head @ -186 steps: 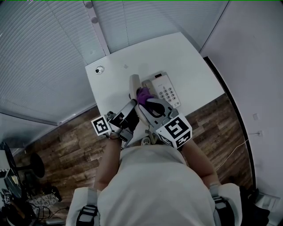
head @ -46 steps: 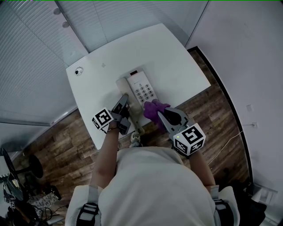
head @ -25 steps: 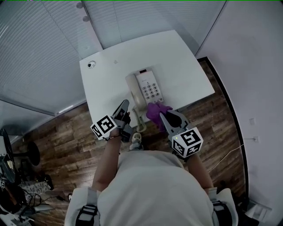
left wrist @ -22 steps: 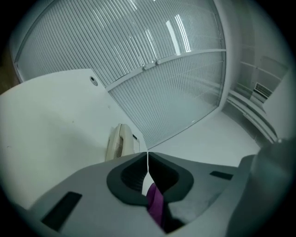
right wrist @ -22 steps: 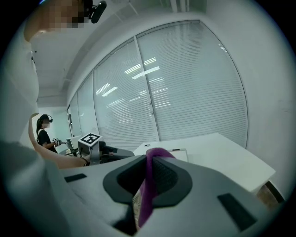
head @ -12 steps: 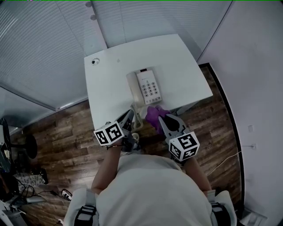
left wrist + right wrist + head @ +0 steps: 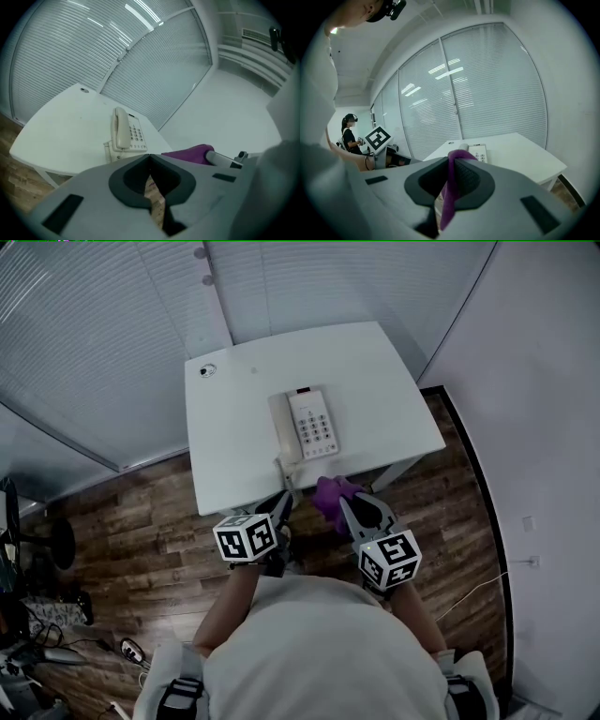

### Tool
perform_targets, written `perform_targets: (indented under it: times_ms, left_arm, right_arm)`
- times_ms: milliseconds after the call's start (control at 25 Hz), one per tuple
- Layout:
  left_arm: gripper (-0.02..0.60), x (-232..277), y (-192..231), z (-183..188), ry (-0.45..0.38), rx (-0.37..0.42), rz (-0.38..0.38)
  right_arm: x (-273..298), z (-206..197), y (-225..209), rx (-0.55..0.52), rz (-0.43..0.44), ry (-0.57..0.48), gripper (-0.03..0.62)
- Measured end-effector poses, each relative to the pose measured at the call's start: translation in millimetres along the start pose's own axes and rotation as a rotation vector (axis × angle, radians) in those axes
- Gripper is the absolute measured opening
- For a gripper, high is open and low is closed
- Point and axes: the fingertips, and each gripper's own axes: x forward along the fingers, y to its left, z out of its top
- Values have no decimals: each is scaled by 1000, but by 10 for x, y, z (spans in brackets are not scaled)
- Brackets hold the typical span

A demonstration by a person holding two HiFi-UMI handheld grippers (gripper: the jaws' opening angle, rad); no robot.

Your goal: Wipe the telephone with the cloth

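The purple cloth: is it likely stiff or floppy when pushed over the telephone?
Probably floppy: the cloth droops as a thin strip from the shut right claw. Likely light too, since that pinch alone carries the loose bunch ahead of it.

A white worktop [image 7: 384,371] stands on a dark wood-plank floor [image 7: 141,512]. At its 10 o'clock corner lies a small round object [image 7: 207,370], too small to identify. Slatted blinds [image 7: 94,324] close the room from 9 to 12 o'clock, and a plain wall [image 7: 534,381] runs at 3 o'clock. Dark gear and cables [image 7: 37,634] clutter the floor at 8 o'clock. The right gripper view shows another person [image 7: 348,133] at 9 o'clock.
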Motion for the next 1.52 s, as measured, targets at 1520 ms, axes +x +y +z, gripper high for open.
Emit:
perform_targets:
  times_ms: [1520]
  left_arm:
    - [21,-161,-83,-252,43,35,45]
  right_arm:
    - [-176,-53,56,31,-27,-39,43]
